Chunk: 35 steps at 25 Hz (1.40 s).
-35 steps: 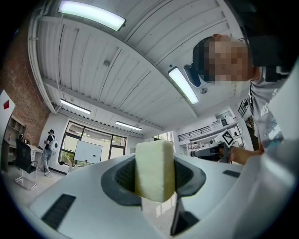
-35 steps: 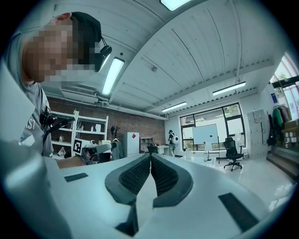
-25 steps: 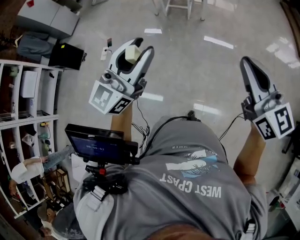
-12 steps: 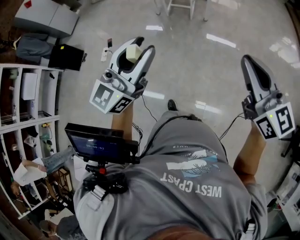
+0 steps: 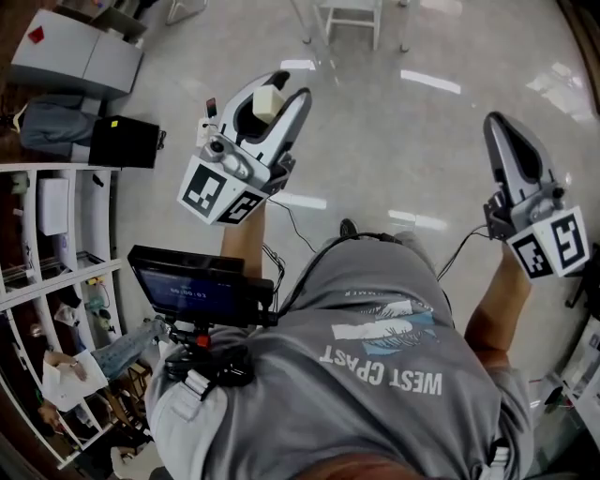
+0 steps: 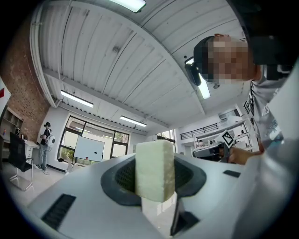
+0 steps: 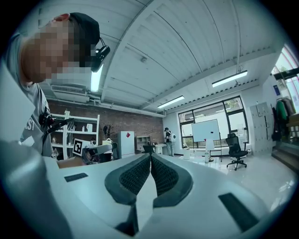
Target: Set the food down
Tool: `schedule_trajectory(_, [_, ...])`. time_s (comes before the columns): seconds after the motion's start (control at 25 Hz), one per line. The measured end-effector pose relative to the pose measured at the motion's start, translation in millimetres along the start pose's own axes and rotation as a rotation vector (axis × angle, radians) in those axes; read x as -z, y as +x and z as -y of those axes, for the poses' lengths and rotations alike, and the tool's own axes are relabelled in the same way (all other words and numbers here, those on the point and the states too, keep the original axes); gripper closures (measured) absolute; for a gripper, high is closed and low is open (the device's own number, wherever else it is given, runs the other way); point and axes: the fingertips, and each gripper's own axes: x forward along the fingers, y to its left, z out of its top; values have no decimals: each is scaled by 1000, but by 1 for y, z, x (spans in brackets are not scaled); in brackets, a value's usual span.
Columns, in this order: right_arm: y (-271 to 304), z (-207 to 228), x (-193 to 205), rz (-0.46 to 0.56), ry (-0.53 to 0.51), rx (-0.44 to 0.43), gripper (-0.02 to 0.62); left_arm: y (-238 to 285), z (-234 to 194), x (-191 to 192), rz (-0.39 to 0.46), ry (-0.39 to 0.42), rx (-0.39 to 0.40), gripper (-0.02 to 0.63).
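A pale cream block of food (image 5: 268,101) sits between the jaws of my left gripper (image 5: 272,98), which is shut on it and held out over the floor at the upper left of the head view. In the left gripper view the same food block (image 6: 154,171) stands upright, pressed between the dark pads, at the left gripper (image 6: 154,175). My right gripper (image 5: 507,139) is held out at the right, its jaws together with nothing in them. The right gripper (image 7: 150,170) shows its two ribbed pads touching.
Glossy grey floor (image 5: 394,122) lies below. White shelving (image 5: 56,234) stands at the left, a black case (image 5: 127,141) and grey cabinet (image 5: 75,52) beyond it, white table legs (image 5: 352,19) at the top. A chest-mounted screen (image 5: 197,289) sits below. An office chair (image 7: 235,150) and whiteboard (image 7: 206,130) stand far off.
The floor, shelving and black case have slid in the head view as the person walked forward. Both grippers kept their pose, the left still holding the food.
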Motion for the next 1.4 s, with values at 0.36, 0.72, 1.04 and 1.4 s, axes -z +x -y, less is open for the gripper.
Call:
schedule_trajectory(0.36, [46, 85, -3, -16, 11, 17, 588, 81, -53, 30, -29, -20, 12, 456])
schedule_trajectory(0.72, [75, 158, -53, -35, -13, -81, 588, 165, -69, 5, -4, -8, -56, 456])
schedule_trajectory(1.04, [88, 169, -54, -34, 1, -110, 588, 177, -74, 2, -9, -5, -71, 456])
schedule_trajectory(1.4, [182, 204, -58, -19, 0, -62, 588, 210, -177, 14, -3, -13, -37, 456])
